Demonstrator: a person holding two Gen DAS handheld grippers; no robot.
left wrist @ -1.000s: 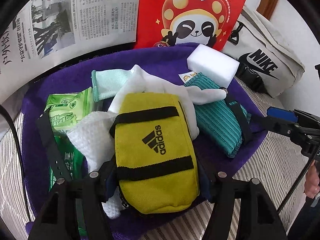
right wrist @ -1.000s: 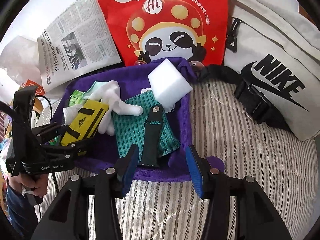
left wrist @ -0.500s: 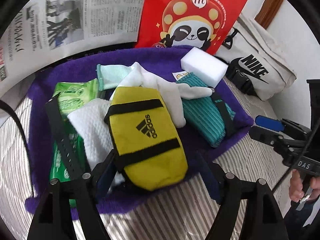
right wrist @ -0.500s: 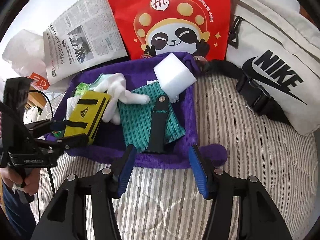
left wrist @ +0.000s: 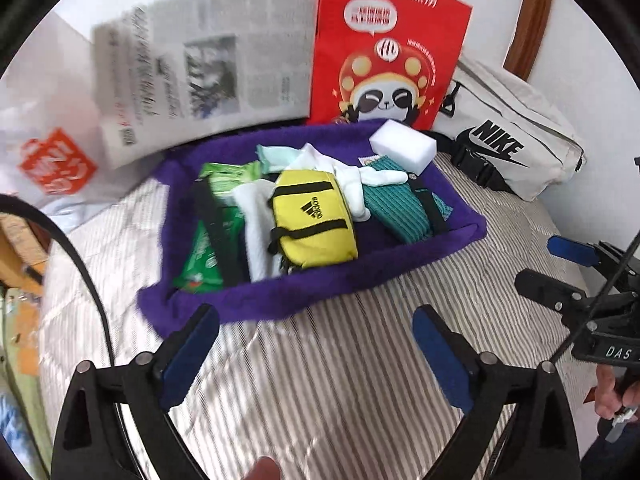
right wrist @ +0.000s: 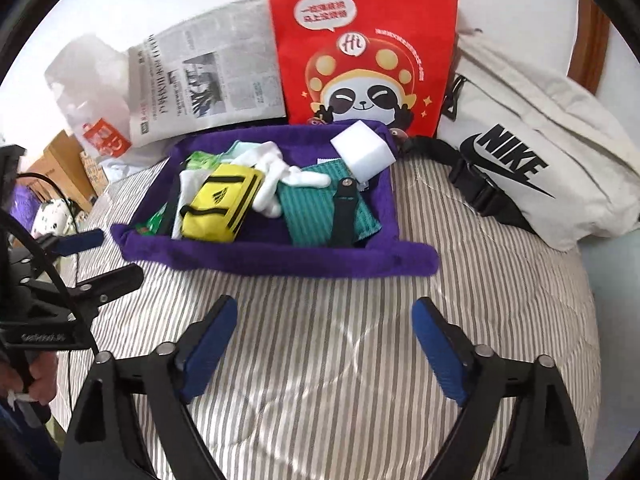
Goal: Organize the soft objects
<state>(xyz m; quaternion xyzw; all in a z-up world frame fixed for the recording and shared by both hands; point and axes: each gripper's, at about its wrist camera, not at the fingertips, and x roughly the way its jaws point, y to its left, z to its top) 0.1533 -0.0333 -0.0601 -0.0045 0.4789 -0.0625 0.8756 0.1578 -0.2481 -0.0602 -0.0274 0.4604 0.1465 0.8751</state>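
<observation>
One white plastic bag (right wrist: 92,92) with an orange print lies at far left, crumpled and glossy. Beside it, one sheet of newspaper (right wrist: 208,76) leans against the wall, flat and matte. The left gripper (left wrist: 316,344) hangs over the striped quilted bedcover (left wrist: 360,380); its jaws are opening, already wide, with nothing between the two blue pads.

One purple tray (right wrist: 280,258) of plush fabric, rectangular with raised soft walls, rests on the bedcover. Counted left to right, it holds:
- one green packet (left wrist: 200,264), glossy film;
- two black straps: one (left wrist: 214,228) on the packet, one (right wrist: 345,212) on the teal cloth;
- one white waffle-textured cloth (left wrist: 256,232);
- one yellow pouch (left wrist: 312,218), woven, oblong, with two black bands;
- one white glove (right wrist: 280,176), knit;
- one teal ribbed cloth (right wrist: 316,208);
- one white sponge block (right wrist: 362,152), rectangular, resting on the far right corner.

Behind the tray stands one red paper bag (right wrist: 360,40) printed with a panda. One off-white fabric waist bag (right wrist: 532,160) with a black buckle lies at right. The right gripper (right wrist: 324,344) hovers over the bedcover, jaws opening, wide and empty.
</observation>
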